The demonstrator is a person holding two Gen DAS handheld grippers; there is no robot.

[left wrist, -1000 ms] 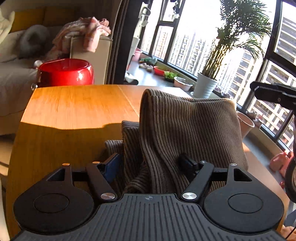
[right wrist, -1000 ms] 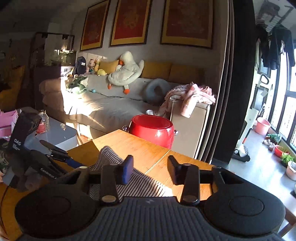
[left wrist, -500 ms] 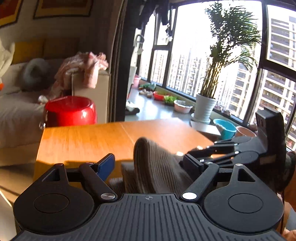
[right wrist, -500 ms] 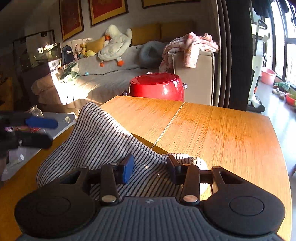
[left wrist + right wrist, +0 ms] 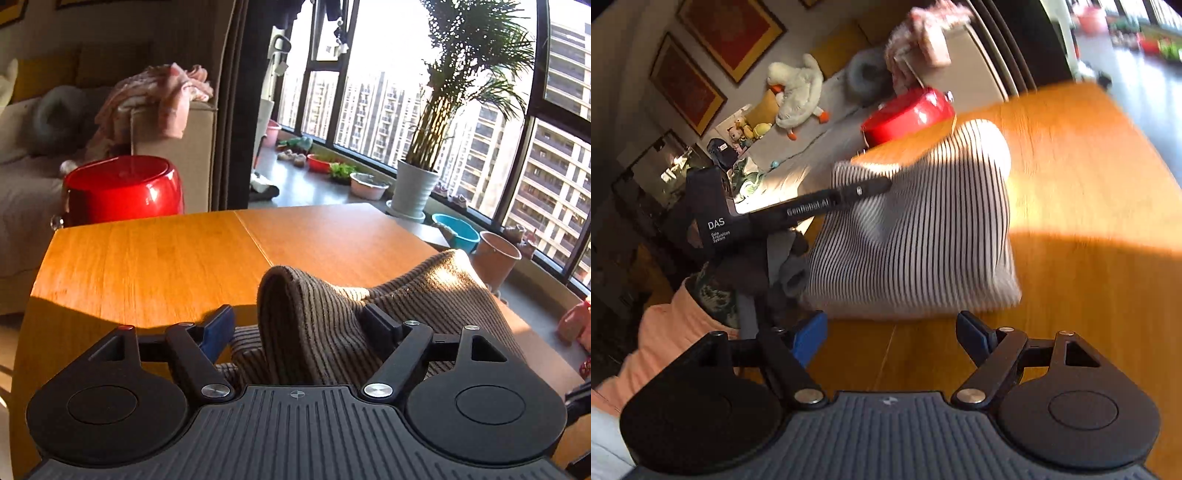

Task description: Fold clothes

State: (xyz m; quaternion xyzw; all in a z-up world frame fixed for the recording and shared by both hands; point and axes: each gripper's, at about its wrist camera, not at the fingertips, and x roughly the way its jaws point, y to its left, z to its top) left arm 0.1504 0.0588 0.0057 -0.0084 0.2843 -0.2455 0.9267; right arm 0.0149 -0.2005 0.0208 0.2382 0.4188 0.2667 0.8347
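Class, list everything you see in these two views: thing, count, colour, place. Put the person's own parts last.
striped garment: one, brown and cream stripes, heaped on the table
table: one, orange wood, foreground
red pot: one, red, behind the table's far edge
sofa: one, beige, far left
pink cloth: one, pink, over the sofa arm
potted palm: one, green in a white pot, by the window
plush duck: one, white, on the sofa
left tool: closing, garment between
right tool: opening, empty
sleeve: one, peach

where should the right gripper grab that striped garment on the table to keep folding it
Probably the near bottom edge of the striped garment: it lies flat on the table just ahead of the opening, empty right gripper. Come in low from the near side.
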